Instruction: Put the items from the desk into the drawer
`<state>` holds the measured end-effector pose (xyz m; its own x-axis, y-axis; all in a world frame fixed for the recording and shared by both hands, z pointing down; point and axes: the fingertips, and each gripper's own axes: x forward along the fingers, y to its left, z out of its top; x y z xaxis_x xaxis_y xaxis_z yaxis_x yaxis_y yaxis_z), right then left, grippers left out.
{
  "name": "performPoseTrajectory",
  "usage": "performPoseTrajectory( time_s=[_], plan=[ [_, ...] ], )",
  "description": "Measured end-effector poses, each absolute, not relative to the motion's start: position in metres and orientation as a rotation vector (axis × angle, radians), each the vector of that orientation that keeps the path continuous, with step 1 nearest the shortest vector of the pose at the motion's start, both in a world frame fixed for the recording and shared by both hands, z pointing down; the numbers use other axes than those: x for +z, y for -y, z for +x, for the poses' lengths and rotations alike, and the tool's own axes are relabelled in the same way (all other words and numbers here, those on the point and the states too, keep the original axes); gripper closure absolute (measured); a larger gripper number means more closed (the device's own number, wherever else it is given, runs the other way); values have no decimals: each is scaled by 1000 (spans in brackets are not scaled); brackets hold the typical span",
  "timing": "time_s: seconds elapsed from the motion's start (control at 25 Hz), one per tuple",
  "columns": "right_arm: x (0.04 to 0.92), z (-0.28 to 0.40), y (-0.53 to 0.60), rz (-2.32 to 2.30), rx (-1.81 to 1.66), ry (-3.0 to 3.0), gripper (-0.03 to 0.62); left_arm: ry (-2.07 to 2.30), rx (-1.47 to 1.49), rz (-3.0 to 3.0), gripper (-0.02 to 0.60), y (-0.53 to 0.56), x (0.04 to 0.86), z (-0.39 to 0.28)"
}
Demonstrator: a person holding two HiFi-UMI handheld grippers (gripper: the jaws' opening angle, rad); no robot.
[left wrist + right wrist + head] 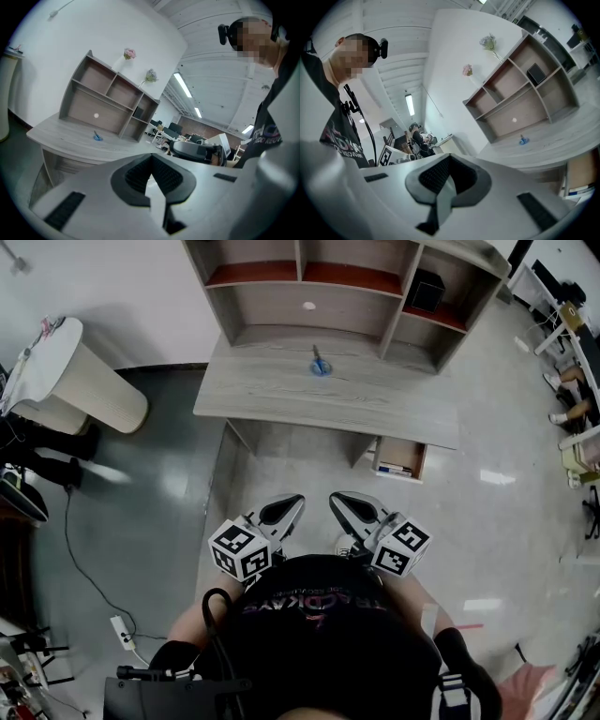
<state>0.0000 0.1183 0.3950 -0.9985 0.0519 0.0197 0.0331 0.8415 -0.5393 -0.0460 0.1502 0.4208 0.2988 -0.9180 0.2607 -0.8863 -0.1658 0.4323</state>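
While both sets of jaws sit together and empty, we hold the left gripper [281,511] and right gripper [355,512] at lower centre, well apart from the bench [394,409]. We judge the approach step in hand. Next: open the jaws over the blue item [320,365] (upper centre), then carry it to the open drawer [405,451].

Bright, even light falls from ceiling strips [183,85] at one o'clock. Glare spots the glossy floor [496,478] at three o'clock; both gripper views bend strongly, corners black.
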Motion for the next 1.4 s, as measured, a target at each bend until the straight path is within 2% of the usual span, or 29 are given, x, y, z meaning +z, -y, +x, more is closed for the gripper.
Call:
performPoseTrajectory(
  time_s=[1.4],
  plan=[
    [399,48,-1,-192,905,2965,582,1748,-48,1931,571,-61,425,13]
  ],
)
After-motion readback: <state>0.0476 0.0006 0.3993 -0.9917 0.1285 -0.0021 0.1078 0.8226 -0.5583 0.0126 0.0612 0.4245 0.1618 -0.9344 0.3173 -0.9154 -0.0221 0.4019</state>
